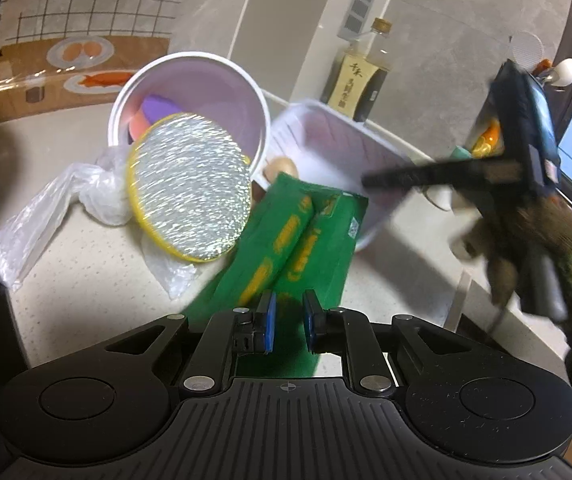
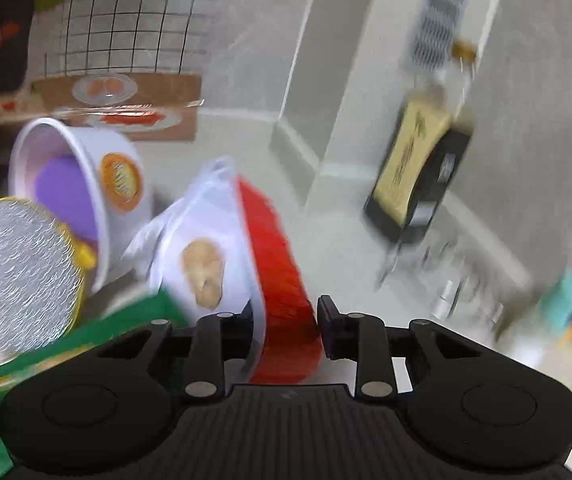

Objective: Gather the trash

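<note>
My left gripper point(image 1: 289, 300) is shut on the near end of a green carton point(image 1: 294, 232) with yellow print, which reaches out over the counter towards a white tub point(image 1: 338, 148). In the right wrist view my right gripper point(image 2: 286, 312) is shut on the tub's wall point(image 2: 273, 248), red outside and white inside. One finger is inside the rim and one outside. A beige shell-like scrap point(image 2: 203, 272) lies in the tub. The right gripper point(image 1: 370, 180) also shows blurred in the left wrist view, at the tub's rim. A tipped white paper cup point(image 1: 205, 80) has its foil lid point(image 1: 189, 188) hanging open.
A crumpled clear plastic bag point(image 1: 45, 216) lies left of the cup on the speckled counter point(image 1: 85, 280). A dark sauce bottle point(image 1: 362, 76) stands against the grey wall behind the tub. A person's patterned sleeve point(image 1: 566, 248) is at the right. Something purple point(image 2: 61, 192) sits inside the cup.
</note>
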Tool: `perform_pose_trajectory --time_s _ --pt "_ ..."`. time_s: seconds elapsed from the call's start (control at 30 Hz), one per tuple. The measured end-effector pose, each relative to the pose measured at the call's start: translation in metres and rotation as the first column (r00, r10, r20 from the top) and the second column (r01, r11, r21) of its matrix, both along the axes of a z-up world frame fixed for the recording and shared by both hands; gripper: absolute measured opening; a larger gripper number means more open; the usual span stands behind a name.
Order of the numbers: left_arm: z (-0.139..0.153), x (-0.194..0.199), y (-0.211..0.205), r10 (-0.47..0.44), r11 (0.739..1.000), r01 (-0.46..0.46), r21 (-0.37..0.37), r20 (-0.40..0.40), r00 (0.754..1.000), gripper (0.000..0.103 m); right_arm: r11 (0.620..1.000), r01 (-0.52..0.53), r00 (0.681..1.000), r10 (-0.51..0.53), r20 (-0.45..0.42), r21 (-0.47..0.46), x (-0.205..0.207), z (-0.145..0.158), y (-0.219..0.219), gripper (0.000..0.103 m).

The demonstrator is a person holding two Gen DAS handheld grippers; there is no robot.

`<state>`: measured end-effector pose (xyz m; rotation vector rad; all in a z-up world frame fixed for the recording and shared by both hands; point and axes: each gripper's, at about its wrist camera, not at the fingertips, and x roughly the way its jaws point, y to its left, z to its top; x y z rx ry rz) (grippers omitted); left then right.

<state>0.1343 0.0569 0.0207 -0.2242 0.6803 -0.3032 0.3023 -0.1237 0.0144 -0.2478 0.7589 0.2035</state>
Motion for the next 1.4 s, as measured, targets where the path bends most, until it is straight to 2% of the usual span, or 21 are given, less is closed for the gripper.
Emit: perform_pose_trajectory --time_s 0.17,0.27,0.43,0.5,0.57,0.67,0.77,0.83,0.93,1.0,1.03,1.1,1.17,1.2,1.27,1.33,1.4 --pt "0.003 -0.003 -0.019 -0.046 0.999 0.046 0.011 0.01 0.999 0.017 0.989 0.082 0.985 -0.061 -0.159 0.126 -0.031 -0.011 -0.046 0.027" --pt "0.007 -0.005 -0.036 -0.088 0.996 0.088 0.013 0.024 0.996 0.017 0.98 0.137 0.976 -0.109 -0.187 0.146 -0.052 -0.017 -0.072 0.027" --pt "0.007 -0.006 -0.066 -0.185 0.983 0.184 0.02 0.026 0.982 0.017 0.973 0.165 0.98 -0.144 -0.136 0.16 -0.08 -0.014 -0.099 0.029" --pt "0.009 -0.01 -0.073 -0.212 0.977 0.21 0.046 0.04 0.976 0.017 0.967 0.177 0.981 -0.159 -0.111 0.185 -0.089 -0.01 -0.108 0.035" --pt "0.014 -0.018 -0.078 -0.203 0.978 0.198 0.061 0.083 0.976 0.017 0.97 0.169 0.985 -0.162 -0.053 0.175 -0.098 -0.004 -0.112 0.05" --pt "0.029 -0.032 -0.086 -0.222 0.974 0.212 0.073 0.177 0.959 0.017 0.982 0.134 0.988 -0.143 0.056 0.129 -0.112 0.005 -0.111 0.055" --pt "0.037 -0.042 -0.104 -0.354 0.935 0.345 0.082 0.185 0.917 0.017 0.982 0.119 0.987 -0.133 0.086 0.147 -0.119 0.011 -0.111 0.056" --pt "0.032 -0.047 -0.121 -0.41 0.91 0.391 0.137 0.149 0.9 0.021 0.979 0.111 0.988 -0.127 0.086 0.172 -0.122 0.012 -0.112 0.058" --pt "0.01 -0.043 -0.137 -0.386 0.895 0.359 0.265 0.055 0.921 0.022 0.979 0.096 0.989 -0.115 0.097 0.178 -0.128 0.013 -0.109 0.067" --pt "0.002 -0.03 -0.131 -0.31 0.907 0.285 0.31 0.034 0.95 0.021 0.981 0.099 0.987 -0.118 0.109 0.165 -0.133 0.015 -0.109 0.071" --pt "0.002 -0.023 -0.121 -0.265 0.921 0.241 0.307 0.039 0.963 0.021 0.981 0.104 0.986 -0.123 0.114 0.163 -0.135 0.015 -0.112 0.074" --pt "0.012 -0.006 -0.1 -0.121 0.957 0.095 0.275 0.079 0.989 0.018 0.978 0.124 0.982 -0.145 0.123 0.167 -0.141 0.017 -0.119 0.08" --pt "0.023 0.008 -0.082 -0.006 0.976 -0.02 0.217 0.118 0.993 0.019 0.97 0.157 0.976 -0.181 0.123 0.185 -0.142 0.018 -0.13 0.086" --pt "0.028 0.014 -0.078 0.022 0.982 -0.044 0.185 0.122 0.992 0.019 0.966 0.174 0.973 -0.198 0.117 0.192 -0.142 0.017 -0.135 0.086" --pt "0.034 0.021 -0.074 0.006 0.996 -0.013 0.088 0.086 0.996 0.019 0.958 0.206 0.969 -0.229 0.098 0.2 -0.138 0.012 -0.143 0.086" --pt "0.031 0.035 -0.08 -0.04 0.999 0.04 -0.031 0.006 0.999 0.019 0.947 0.229 0.967 -0.249 0.062 0.223 -0.133 0.004 -0.151 0.087" --pt "0.024 0.047 -0.091 -0.058 0.996 0.054 -0.077 -0.051 0.997 0.019 0.931 0.258 0.963 -0.27 0.013 0.258 -0.129 -0.005 -0.159 0.087"
